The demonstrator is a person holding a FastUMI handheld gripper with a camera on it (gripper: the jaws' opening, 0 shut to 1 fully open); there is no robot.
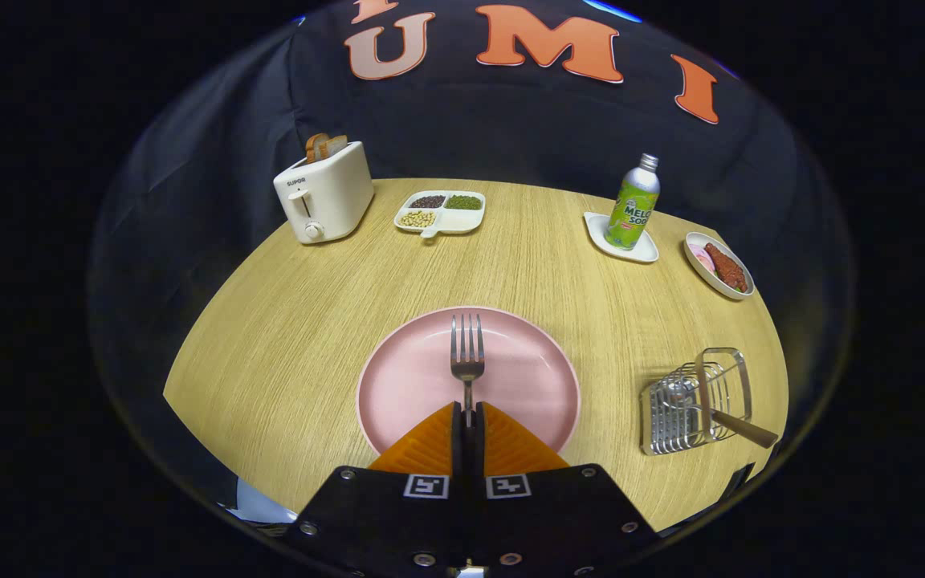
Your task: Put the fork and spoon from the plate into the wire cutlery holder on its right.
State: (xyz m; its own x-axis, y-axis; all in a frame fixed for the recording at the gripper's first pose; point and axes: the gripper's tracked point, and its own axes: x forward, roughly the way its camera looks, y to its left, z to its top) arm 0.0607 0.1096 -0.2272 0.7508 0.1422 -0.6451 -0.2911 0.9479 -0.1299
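pinching the fork (467, 353) by its handle, the gripper (467, 413) has both orange fingers closed on it above the pink plate (398, 385), tines pointing ahead, ready for carrying right to the wire cutlery holder (691, 405), where a wooden-handled utensil, likely the spoon (739, 428), already sits.

The gripper (467, 417) is seen closed on the handle of the fork (467, 353), whose tines reach forward over the pink plate (398, 377). Bare table (270, 321) is left to the left of the fingers and ahead of them beyond the plate, so passage there is unhindered. To the right of the fingers, a strip of bare wood is left between the plate and the wire cutlery holder (695, 401). A wooden handle (743, 429) is seen jutting from the holder toward the table's near edge. Far ahead, the back edge is lined by a toaster (324, 193), a divided tray (441, 212), a bottle (633, 205) on a small dish (647, 253), and a food bowl (719, 266).
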